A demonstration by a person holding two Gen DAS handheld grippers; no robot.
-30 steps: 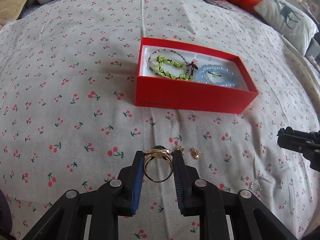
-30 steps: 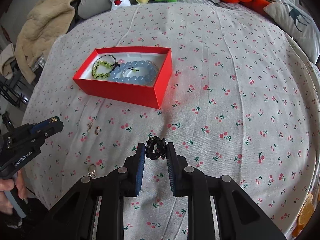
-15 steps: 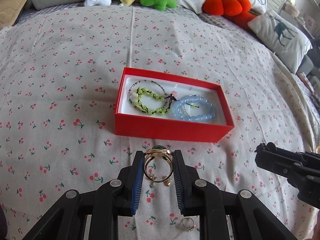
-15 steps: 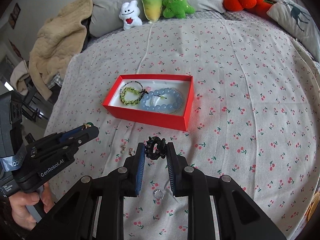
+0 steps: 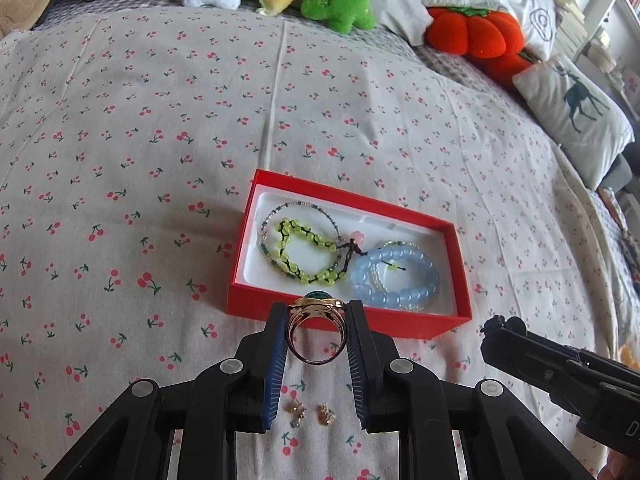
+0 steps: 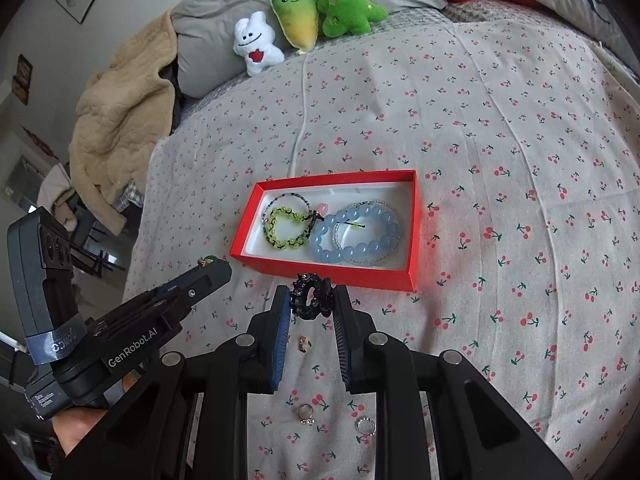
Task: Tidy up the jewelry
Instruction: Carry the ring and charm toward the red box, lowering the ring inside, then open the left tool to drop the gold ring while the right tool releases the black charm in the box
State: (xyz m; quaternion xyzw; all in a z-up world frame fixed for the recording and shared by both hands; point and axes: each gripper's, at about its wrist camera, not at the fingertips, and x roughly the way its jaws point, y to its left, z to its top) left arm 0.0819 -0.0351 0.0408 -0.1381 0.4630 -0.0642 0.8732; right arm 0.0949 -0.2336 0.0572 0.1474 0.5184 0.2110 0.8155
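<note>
A red box lies on the cherry-print bedspread and holds a yellow-green bead bracelet and a pale blue bead bracelet. My left gripper is shut on a gold ring with a green stone, held above the box's near wall. My right gripper is shut on a black beaded ring, held above the box's near wall. Two small gold earrings lie on the spread below the left gripper. Two rings lie below the right gripper.
Plush toys and an orange pumpkin cushion line the far edge. A deer-print pillow lies at the right. A beige blanket hangs at the bed's left. One small earring lies between the right gripper's fingers.
Both grippers have risen and moved toward the red box, each keeping its ring. The box now sits just beyond both sets of fingertips.
</note>
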